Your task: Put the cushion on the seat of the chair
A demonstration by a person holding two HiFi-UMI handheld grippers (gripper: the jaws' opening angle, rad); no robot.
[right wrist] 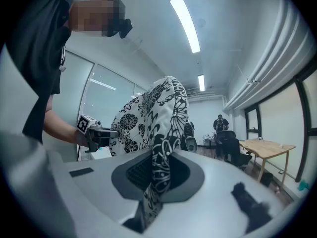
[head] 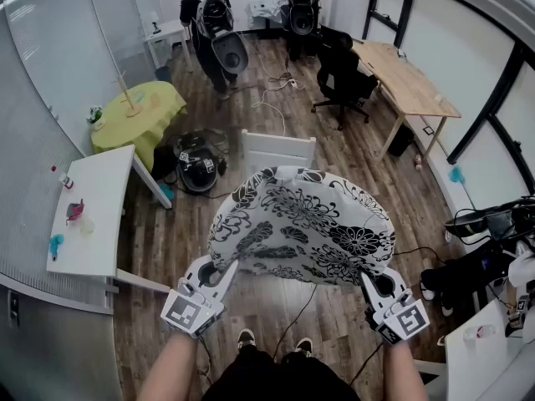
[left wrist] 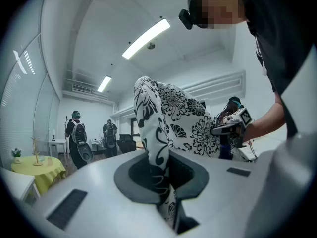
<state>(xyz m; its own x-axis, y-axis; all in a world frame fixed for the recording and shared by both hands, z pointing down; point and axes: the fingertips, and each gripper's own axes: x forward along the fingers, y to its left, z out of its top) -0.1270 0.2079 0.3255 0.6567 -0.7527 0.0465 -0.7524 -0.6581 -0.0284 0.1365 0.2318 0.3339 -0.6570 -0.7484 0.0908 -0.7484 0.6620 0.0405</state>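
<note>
A white cushion (head: pixel 303 225) with a black flower print hangs flat in the air in front of me, held at its two near corners. My left gripper (head: pixel 228 266) is shut on the near left corner, with the cushion's (left wrist: pixel 171 118) fabric pinched between its jaws. My right gripper (head: pixel 366 279) is shut on the near right corner of the cushion (right wrist: pixel 158 128) in the same way. The white wooden chair (head: pixel 277 150) stands on the floor just beyond the cushion; its back shows and its seat is hidden under the cushion.
A white table (head: pixel 92 211) with small items stands at the left, a round table with a yellow cloth (head: pixel 138 111) behind it. Black equipment (head: pixel 198 170) lies left of the chair. Two persons (head: pixel 213 23) stand at the back. A wooden desk (head: pixel 407 82) and office chair (head: pixel 341 78) are far right.
</note>
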